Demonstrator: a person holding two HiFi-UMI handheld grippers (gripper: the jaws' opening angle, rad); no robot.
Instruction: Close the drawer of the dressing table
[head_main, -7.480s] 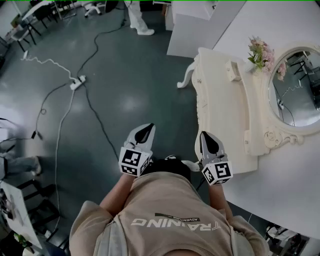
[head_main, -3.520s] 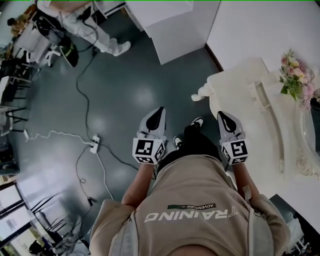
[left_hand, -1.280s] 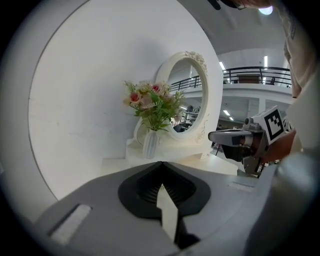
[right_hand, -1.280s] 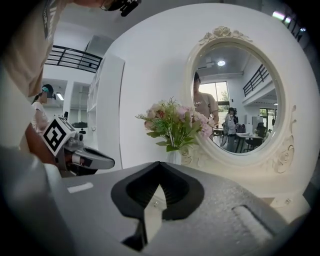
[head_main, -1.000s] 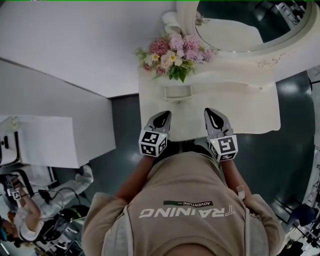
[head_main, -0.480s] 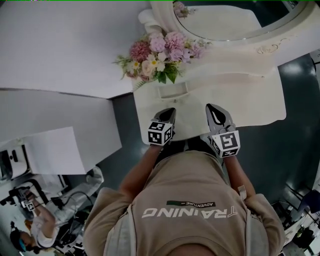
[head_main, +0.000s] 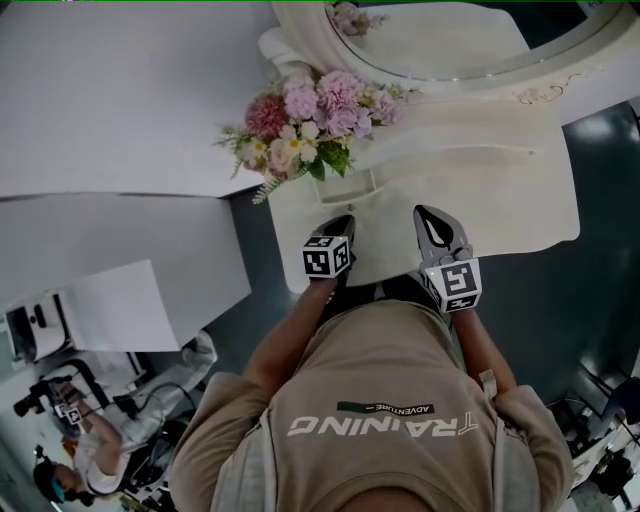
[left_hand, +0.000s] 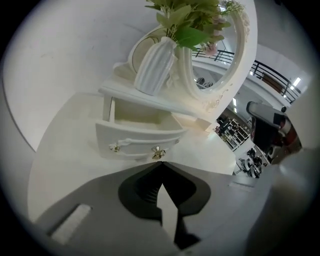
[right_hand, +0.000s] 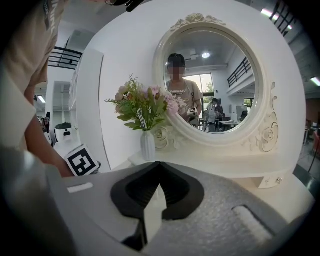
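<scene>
Grey left gripper (left_hand: 161, 167) has its jaws pressed together on nothing, tips just short of a small brass knob (left_hand: 158, 153) on the pulled-out cream drawer (left_hand: 137, 140), which sits on the left of the cream dressing table (head_main: 500, 200) under its shelf; grey right gripper (right_hand: 159, 165) is also closed and empty, idling to the right. Probably best to push the drawer front squarely between its two knobs, slow and straight, so the white ribbed vase (left_hand: 154, 67) above doesn't wobble

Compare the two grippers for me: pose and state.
The left gripper tilts down at the open drawer, tips near its gold knob; the right gripper is held roughly level, facing the mirror and vase. The left sits by the table's left edge; the right nearer its middle. Both are shut and empty.
</scene>
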